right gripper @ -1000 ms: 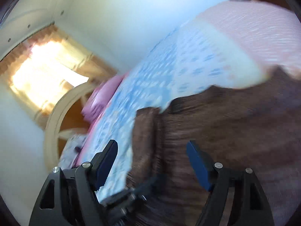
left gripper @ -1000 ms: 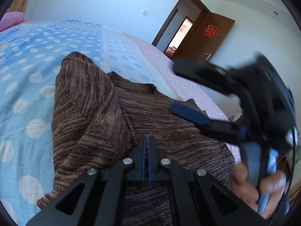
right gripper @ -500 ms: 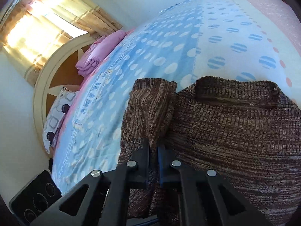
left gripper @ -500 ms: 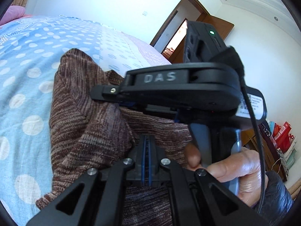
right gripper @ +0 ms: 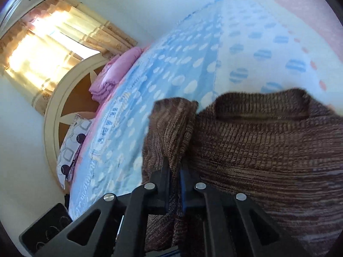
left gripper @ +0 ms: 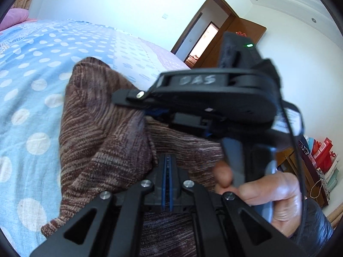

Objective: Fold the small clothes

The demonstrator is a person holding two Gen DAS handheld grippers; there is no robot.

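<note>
Our right gripper [right gripper: 174,177] has just clamped the brown marled knit sweater [right gripper: 268,150] beside the clamped-together left gripper [left gripper: 167,171], ready to fold

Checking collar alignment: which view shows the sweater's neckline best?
Right wrist view: the sweater neckline sits unobstructed, ribbed band facing the camera. In the left wrist view, the right gripper hides that area.
</note>
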